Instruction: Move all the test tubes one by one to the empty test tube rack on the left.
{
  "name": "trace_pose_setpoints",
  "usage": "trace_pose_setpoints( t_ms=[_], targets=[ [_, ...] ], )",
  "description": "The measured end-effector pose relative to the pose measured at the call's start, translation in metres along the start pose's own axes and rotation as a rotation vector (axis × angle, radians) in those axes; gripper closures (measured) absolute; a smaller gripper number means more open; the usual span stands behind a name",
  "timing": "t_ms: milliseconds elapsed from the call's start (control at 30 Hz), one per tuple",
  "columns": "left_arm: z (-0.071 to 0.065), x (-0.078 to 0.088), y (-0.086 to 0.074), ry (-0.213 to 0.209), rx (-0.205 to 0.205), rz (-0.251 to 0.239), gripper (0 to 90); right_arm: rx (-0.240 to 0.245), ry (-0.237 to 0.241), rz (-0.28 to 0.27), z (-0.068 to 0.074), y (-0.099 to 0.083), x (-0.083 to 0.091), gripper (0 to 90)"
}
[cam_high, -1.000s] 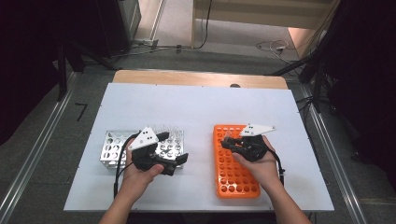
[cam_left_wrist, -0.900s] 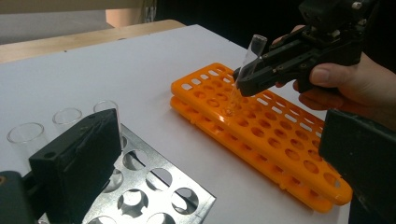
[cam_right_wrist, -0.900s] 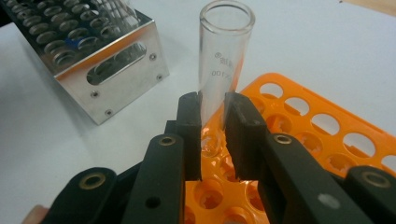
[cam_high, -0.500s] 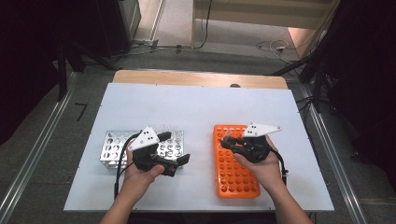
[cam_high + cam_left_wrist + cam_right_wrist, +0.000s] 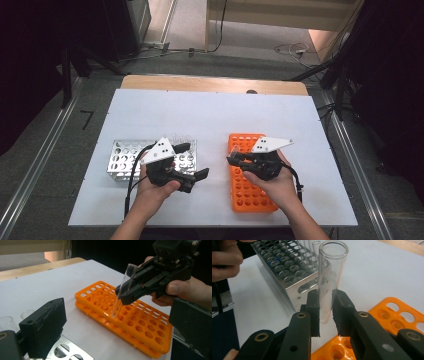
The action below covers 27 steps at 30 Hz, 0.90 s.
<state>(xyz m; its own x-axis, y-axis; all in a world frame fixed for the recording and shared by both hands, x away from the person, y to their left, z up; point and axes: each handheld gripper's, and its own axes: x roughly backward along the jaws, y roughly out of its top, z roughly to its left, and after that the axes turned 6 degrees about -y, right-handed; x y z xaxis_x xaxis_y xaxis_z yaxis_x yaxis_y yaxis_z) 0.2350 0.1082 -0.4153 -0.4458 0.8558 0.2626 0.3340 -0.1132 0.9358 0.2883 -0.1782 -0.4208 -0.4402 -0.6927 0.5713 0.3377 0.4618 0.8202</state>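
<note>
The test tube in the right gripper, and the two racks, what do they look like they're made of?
Test tube: clear and glossy with a rounded lip, so glass or hard clear plastic; the look leaves it open. Orange rack: likely moulded plastic, uniform opaque colour with a soft sheen. Silver rack: probably sheet metal, with bright reflective faces and punched holes.

Metal rack (image 5: 122,159) left, orange rack (image 5: 251,192) right.

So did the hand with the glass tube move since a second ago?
Yes. In the high view the right gripper slid a little toward the right side and near end of the orange rack, with the glass tube clamped in it.
</note>
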Motion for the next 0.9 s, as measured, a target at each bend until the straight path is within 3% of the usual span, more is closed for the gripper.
trace_pose_setpoints(
  t_ms=[400, 500, 600, 700, 900],
  targets=[
    [-0.011, -0.009, 0.002, -0.072, -0.020, -0.003, 4.2, 0.057, 0.060, 0.020, 0.025, 0.004, -0.009, 74.1],
    [-0.015, -0.011, 0.003, -0.053, -0.029, -0.006, 4.2, 0.066, 0.073, 0.027, 0.031, 0.005, -0.011, 74.1],
    [-0.018, -0.012, 0.004, -0.065, -0.038, -0.007, 10.3, 0.077, 0.085, 0.033, 0.037, 0.005, -0.013, 74.1],
    [-0.020, -0.015, 0.004, -0.066, -0.044, 0.000, 9.7, 0.088, 0.095, 0.035, 0.041, 0.005, -0.015, 74.1],
    [-0.026, -0.021, 0.003, -0.018, -0.055, 0.014, 20.4, 0.105, 0.111, 0.040, 0.049, 0.006, -0.017, 74.2]
  ],
)
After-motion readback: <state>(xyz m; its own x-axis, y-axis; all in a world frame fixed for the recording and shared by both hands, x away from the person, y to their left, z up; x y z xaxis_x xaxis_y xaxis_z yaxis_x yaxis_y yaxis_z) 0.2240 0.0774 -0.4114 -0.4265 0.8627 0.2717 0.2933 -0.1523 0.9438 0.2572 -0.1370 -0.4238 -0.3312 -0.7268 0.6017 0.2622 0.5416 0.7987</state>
